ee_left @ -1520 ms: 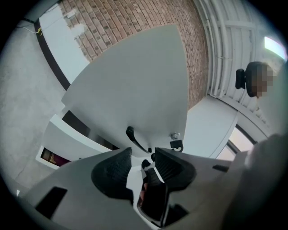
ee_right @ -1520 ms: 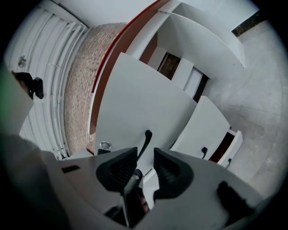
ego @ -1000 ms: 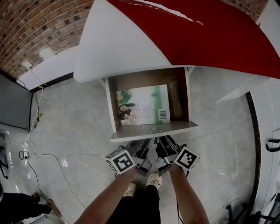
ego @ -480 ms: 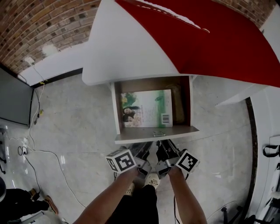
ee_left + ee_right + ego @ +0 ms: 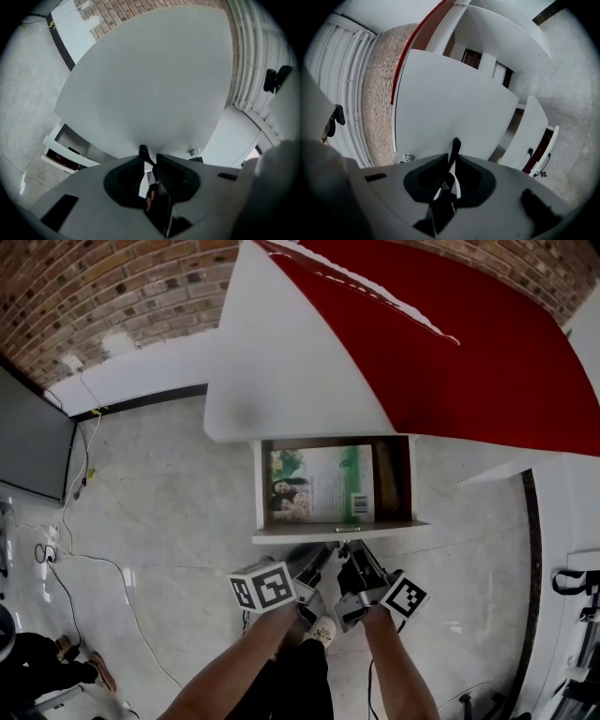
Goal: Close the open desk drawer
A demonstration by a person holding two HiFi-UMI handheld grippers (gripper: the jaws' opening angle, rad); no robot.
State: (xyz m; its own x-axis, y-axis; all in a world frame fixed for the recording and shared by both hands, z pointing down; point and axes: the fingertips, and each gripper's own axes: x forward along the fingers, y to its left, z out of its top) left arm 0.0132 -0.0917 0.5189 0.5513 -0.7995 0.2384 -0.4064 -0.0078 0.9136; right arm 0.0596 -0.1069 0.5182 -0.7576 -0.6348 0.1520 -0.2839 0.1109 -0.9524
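1. Around the bench [image 5: 300,362]: brick wall [image 5: 122,296] behind, pale tiled floor [image 5: 159,512], dark screen [image 5: 33,442] at left, cables [image 5: 47,570] trailing on the floor below it, another person [image 5: 33,662] at lower left.
2. Drawer [image 5: 259,486] sticks out from under the bench's white edge, partly open, front panel toward the person.
3. Inside: one book [image 5: 319,484] lying flat, cover up, close to the left wall; bare brown bottom to its right.
4. Small metal fitting [image 5: 347,529] sits on the front panel, between the two claws.
5. Left claw [image 5: 149,155]: tips right at the panel, jaws a slit apart, just been opening, nothing between.
6. Right claw [image 5: 454,157]: tips at the same panel, jaws nearly together, just been closing, gripping nothing.
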